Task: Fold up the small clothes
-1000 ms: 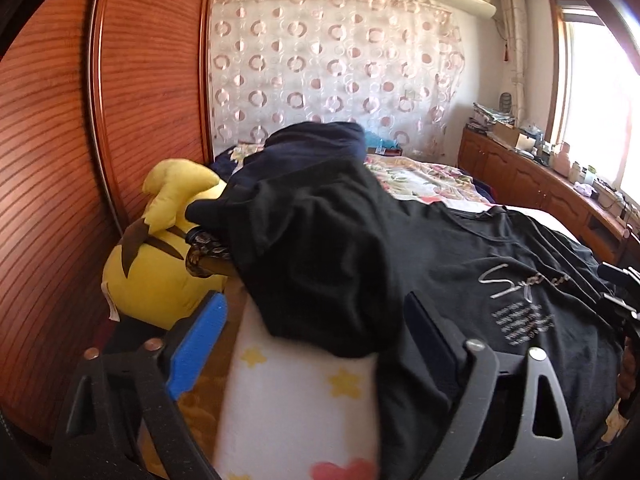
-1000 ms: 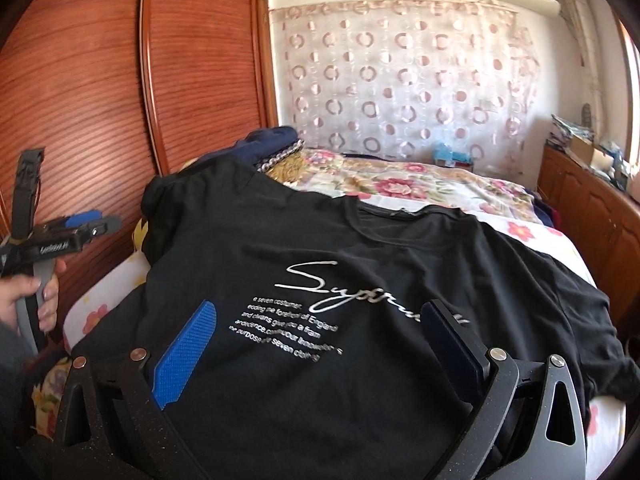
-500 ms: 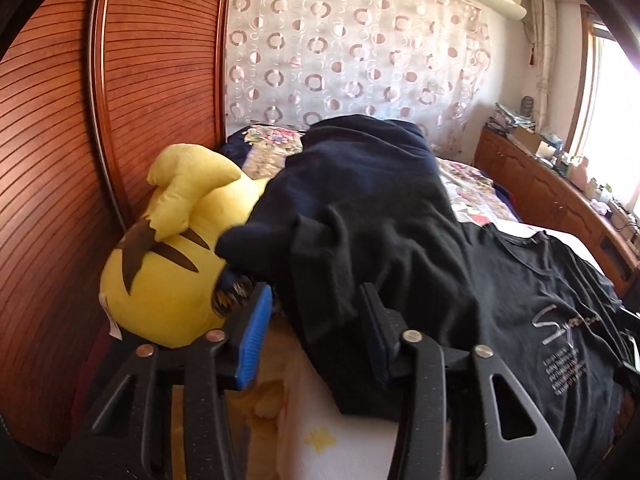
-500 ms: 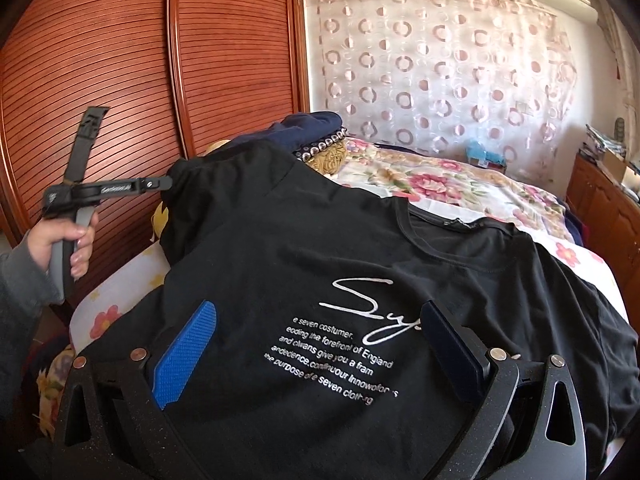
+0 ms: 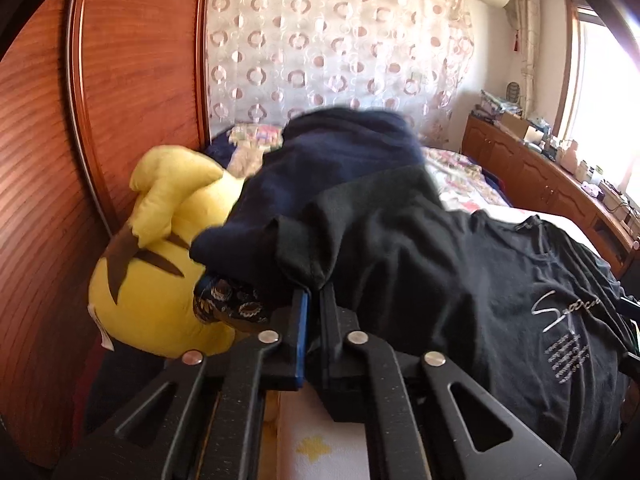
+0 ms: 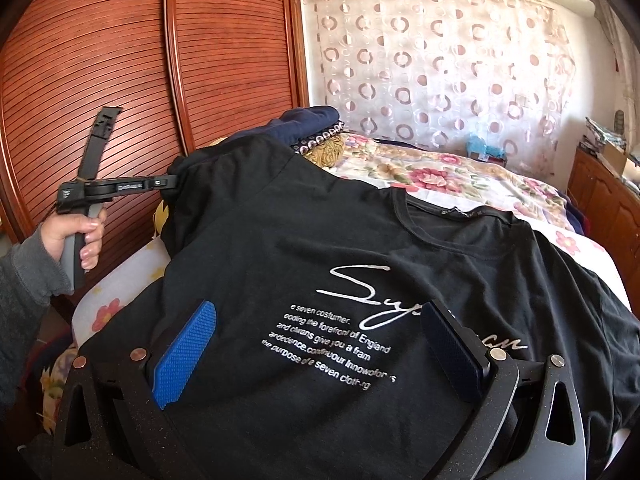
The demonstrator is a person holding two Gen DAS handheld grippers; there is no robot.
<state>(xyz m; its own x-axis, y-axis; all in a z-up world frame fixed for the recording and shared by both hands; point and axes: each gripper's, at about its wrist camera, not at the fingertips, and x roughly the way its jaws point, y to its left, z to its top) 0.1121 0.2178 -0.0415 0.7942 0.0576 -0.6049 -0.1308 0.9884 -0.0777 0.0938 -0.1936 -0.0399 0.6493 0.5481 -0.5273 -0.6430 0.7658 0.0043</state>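
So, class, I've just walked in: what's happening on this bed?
A person holds a gripper in each hand, folding a black T-shirt spread on the bed. The left gripper has just closed its jaws on the sleeve edge, beside a yellow plush toy. The right gripper hovers open over the printed chest.

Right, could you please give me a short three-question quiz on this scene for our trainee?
1. True or false: the right gripper is shut on the T-shirt.
2. What does the left gripper pinch? A a sock; B the T-shirt's sleeve; C a towel.
3. What colour is the plush beside that sleeve?
Key: 1 false, its fingers stand open; 2 B, its fingers have just been closing on the sleeve; 3 yellow.
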